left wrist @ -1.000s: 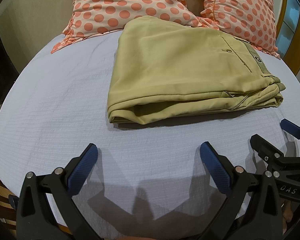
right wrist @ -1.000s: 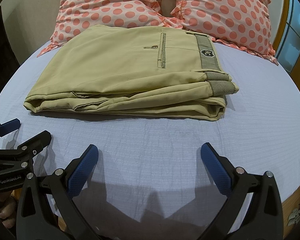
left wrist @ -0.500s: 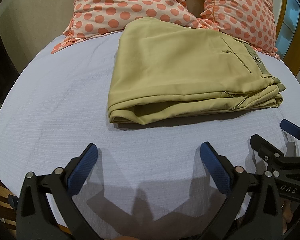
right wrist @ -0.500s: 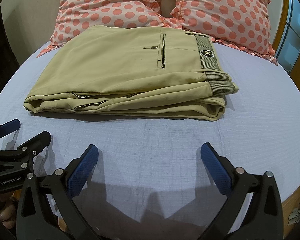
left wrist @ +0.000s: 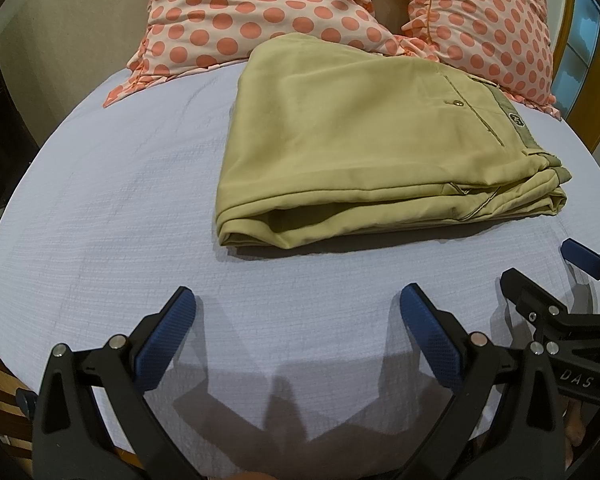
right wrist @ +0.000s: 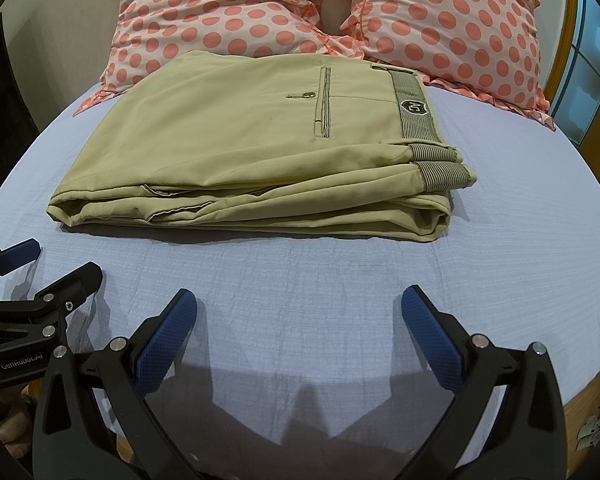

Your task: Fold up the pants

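Observation:
Khaki pants (left wrist: 364, 136) lie folded into a flat rectangle on the pale blue bed sheet (left wrist: 112, 208), with the striped waistband at the right end. They also show in the right wrist view (right wrist: 252, 152). My left gripper (left wrist: 296, 312) is open and empty, over the sheet in front of the pants and apart from them. My right gripper (right wrist: 298, 312) is open and empty, likewise in front of the pants. Each gripper shows at the edge of the other's view: the right gripper (left wrist: 548, 276) and the left gripper (right wrist: 52, 260).
Two pink pillows with orange dots (right wrist: 228, 20) lean at the head of the bed behind the pants. A wood-framed window (right wrist: 584, 60) is at the right. The bed's front edge (right wrist: 580, 364) runs just below the grippers.

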`<state>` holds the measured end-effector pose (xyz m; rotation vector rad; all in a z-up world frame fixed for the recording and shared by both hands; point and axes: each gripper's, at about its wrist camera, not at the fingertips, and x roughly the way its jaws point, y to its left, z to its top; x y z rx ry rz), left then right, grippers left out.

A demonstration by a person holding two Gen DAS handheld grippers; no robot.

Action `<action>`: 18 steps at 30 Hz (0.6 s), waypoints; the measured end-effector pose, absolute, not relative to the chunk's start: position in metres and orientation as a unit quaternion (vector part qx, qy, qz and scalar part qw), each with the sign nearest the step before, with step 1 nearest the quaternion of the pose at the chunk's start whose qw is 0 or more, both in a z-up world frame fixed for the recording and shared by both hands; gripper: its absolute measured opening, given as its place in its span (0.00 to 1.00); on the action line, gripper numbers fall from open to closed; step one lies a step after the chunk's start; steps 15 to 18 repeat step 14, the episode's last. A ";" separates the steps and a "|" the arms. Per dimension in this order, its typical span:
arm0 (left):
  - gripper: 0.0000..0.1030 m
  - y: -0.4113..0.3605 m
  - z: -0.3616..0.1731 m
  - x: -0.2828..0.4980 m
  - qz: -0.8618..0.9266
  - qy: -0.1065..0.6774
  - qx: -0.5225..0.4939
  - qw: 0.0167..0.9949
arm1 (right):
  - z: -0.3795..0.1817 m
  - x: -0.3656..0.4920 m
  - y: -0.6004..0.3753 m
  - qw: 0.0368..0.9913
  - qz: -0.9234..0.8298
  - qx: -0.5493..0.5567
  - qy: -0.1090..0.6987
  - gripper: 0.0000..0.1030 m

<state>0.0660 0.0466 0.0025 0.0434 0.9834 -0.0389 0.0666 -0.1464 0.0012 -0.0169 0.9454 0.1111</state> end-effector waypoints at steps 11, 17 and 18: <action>0.98 0.046 0.002 0.067 -0.018 0.478 0.020 0.878 | 0.001 0.067 -0.146 0.889 0.053 -0.008 0.455 0.99; 0.98 0.047 0.002 0.067 -0.019 0.477 0.022 0.878 | 0.001 0.067 -0.147 0.889 0.053 -0.008 0.455 0.99; 0.98 0.047 0.002 0.067 -0.019 0.477 0.022 0.878 | 0.001 0.067 -0.147 0.889 0.053 -0.008 0.455 0.99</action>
